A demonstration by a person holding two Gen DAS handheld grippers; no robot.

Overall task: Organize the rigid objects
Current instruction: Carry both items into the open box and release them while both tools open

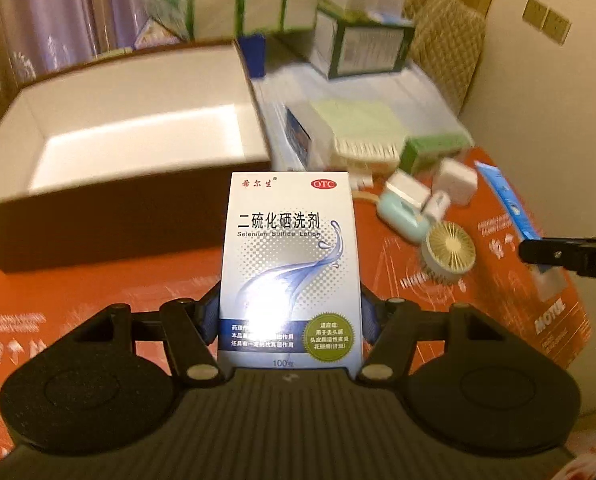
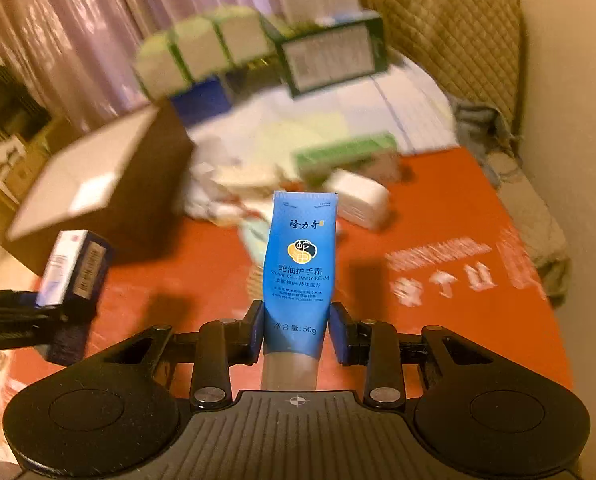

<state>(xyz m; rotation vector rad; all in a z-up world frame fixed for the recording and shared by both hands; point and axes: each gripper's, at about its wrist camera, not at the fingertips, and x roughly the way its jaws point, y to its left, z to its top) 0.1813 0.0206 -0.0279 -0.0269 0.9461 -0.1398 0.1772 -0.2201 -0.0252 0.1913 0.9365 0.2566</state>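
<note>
Lotion box stands upright, pinched by the left tool above the orange bench, near the open brown box. Right tool pinches a blue hand cream tube.

A home room: pleated curtains, a quilted chair, a table crowded with household boxes.

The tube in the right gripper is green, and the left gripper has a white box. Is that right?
Not quite. The tube in the right gripper is blue, not green; the right wrist view shows it clearly between the blue pads. The rest holds: the left gripper does have a white box, as the left wrist view shows.
</note>
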